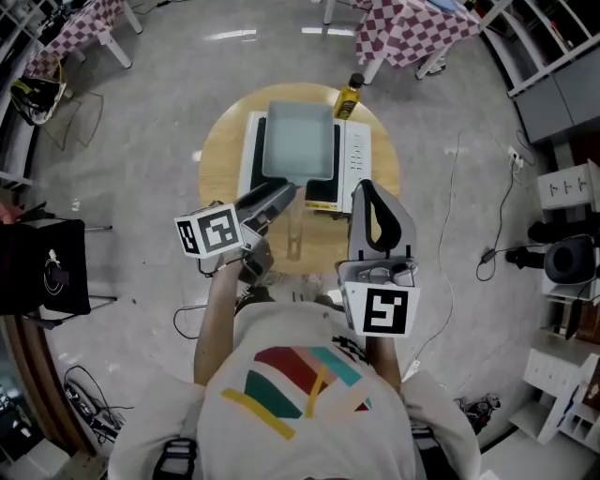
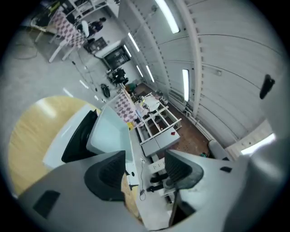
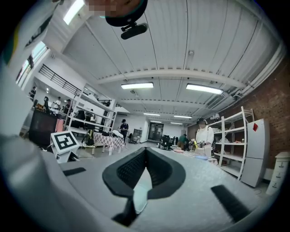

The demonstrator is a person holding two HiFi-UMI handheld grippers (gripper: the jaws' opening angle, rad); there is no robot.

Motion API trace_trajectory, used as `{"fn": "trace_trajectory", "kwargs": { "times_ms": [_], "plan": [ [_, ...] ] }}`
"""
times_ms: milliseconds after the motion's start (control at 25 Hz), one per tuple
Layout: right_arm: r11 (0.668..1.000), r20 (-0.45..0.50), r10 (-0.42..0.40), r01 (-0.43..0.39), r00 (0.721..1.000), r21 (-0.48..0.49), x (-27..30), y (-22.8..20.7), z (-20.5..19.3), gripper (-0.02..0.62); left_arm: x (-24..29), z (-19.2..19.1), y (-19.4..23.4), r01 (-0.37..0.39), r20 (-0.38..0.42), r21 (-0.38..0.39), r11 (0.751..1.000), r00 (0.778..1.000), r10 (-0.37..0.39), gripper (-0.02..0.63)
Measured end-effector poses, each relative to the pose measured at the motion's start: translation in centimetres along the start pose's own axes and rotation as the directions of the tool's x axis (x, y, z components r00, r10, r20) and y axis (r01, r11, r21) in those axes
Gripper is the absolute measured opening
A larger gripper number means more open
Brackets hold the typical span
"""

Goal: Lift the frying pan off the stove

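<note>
A square, pale blue-grey frying pan (image 1: 298, 141) sits on a white stove (image 1: 356, 155) on the round wooden table (image 1: 220, 150). A pale handle (image 1: 295, 232) seems to run from the pan toward me. My left gripper (image 1: 279, 194) stands open at the pan's near left corner, with nothing between its fingers. In the left gripper view the open left gripper (image 2: 145, 165) points past the pan (image 2: 106, 131) and the stove's black top (image 2: 79, 138). My right gripper (image 1: 366, 189) hovers near the stove's front right corner. The right gripper (image 3: 145, 156) is shut on nothing and points level into the room.
A yellow bottle (image 1: 349, 97) stands behind the stove at the table's far edge. Tables with checked cloths (image 1: 412, 28) stand further back. Cables (image 1: 497, 225) and white shelving (image 1: 572, 187) are to the right, a black chair (image 1: 42, 267) to the left.
</note>
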State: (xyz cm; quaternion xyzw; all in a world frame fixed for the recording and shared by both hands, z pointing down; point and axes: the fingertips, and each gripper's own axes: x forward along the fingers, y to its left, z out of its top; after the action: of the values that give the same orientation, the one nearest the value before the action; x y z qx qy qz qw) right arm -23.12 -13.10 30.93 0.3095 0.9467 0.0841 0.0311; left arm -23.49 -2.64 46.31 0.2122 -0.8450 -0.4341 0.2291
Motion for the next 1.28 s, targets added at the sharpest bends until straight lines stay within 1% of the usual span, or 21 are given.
{"fn": "trace_trajectory", "kwargs": {
  "times_ms": [40,120,240,400,480,520,560,600,680,720,880,960,1040,1120,1200,1280],
  "plan": [
    [1.000,-0.008,-0.009,0.009,1.000,0.003,-0.2,-0.2,-0.3,-0.002,0.4,-0.9,0.8,0.011,-0.041,-0.041,0.999,0.999,-0.012,0.247],
    [1.000,-0.031,-0.020,0.021,0.999,0.008,-0.4,-0.6,-0.9,-0.002,1.2,-2.2,2.7,0.010,-0.095,-0.110,0.994,0.995,-0.021,0.249],
    [1.000,-0.059,-0.010,0.011,0.998,0.013,-0.6,-0.5,-1.8,-0.002,1.9,-4.1,4.9,0.004,-0.164,-0.214,0.977,0.986,-0.040,0.249],
    [1.000,-0.060,-0.017,0.017,0.998,0.007,-1.0,-0.5,-2.2,-0.002,2.6,-6.6,6.1,0.012,-0.235,-0.332,0.943,0.967,-0.095,0.247],
    [1.000,-0.048,-0.027,0.027,0.999,0.011,-1.2,-0.6,-2.1,-0.002,2.9,-7.4,6.1,0.040,-0.248,-0.392,0.919,0.957,-0.148,0.247],
    [0.999,-0.060,-0.034,0.035,0.998,0.011,-1.4,-0.7,-2.3,-0.001,3.1,-7.8,5.9,0.060,-0.252,-0.421,0.905,0.951,-0.180,0.247],
    [0.999,-0.080,-0.043,0.044,0.996,0.010,-1.6,-0.9,-2.6,-0.002,3.3,-8.1,5.5,0.081,-0.259,-0.450,0.890,0.941,-0.216,0.245],
    [0.999,-0.097,-0.051,0.052,0.994,0.009,-1.8,-1.1,-3.0,-0.002,3.5,-8.5,5.0,0.099,-0.274,-0.479,0.872,0.927,-0.256,0.244],
    [0.998,-0.121,-0.063,0.065,0.991,0.011,-2.2,-1.5,-3.5,-0.002,3.7,-9.4,3.9,0.126,-0.314,-0.534,0.836,0.889,-0.334,0.242],
    [0.997,-0.134,-0.067,0.070,0.989,0.014,-2.5,-1.6,-3.9,-0.002,3.8,-9.8,3.6,0.136,-0.329,-0.552,0.823,0.871,-0.364,0.242],
    [0.996,-0.169,-0.081,0.084,0.982,0.009,-3.2,-1.7,-4.8,-0.001,4.2,-10.4,3.2,0.168,-0.357,-0.595,0.786,0.821,-0.446,0.212],
    [0.996,-0.178,-0.088,0.090,0.980,0.001,-3.4,-1.7,-5.1,-0.002,4.4,-10.7,2.7,0.186,-0.383,-0.598,0.780,0.789,-0.481,0.187],
    [0.995,-0.187,-0.097,0.098,0.978,-0.005,-3.7,-1.8,-5.4,-0.002,4.7,-11.3,2.1,0.194,-0.422,-0.587,0.786,0.755,-0.502,0.161],
    [0.995,-0.195,-0.104,0.104,0.975,-0.010,-3.9,-1.9,-5.6,-0.002,4.9,-11.6,1.6,0.198,-0.452,-0.583,0.788,0.727,-0.517,0.106],
    [0.994,-0.203,-0.107,0.106,0.973,-0.012,-3.9,-1.9,-5.7,-0.002,5.1,-11.8,1.3,0.195,-0.467,-0.591,0.782,0.708,-0.530,0.071],
    [0.994,-0.216,-0.109,0.106,0.970,-0.022,-4.0,-1.8,-5.9,-0.002,5.2,-11.9,1.2,0.188,-0.476,-0.601,0.777,0.696,-0.537,0.035]
  ]
}}
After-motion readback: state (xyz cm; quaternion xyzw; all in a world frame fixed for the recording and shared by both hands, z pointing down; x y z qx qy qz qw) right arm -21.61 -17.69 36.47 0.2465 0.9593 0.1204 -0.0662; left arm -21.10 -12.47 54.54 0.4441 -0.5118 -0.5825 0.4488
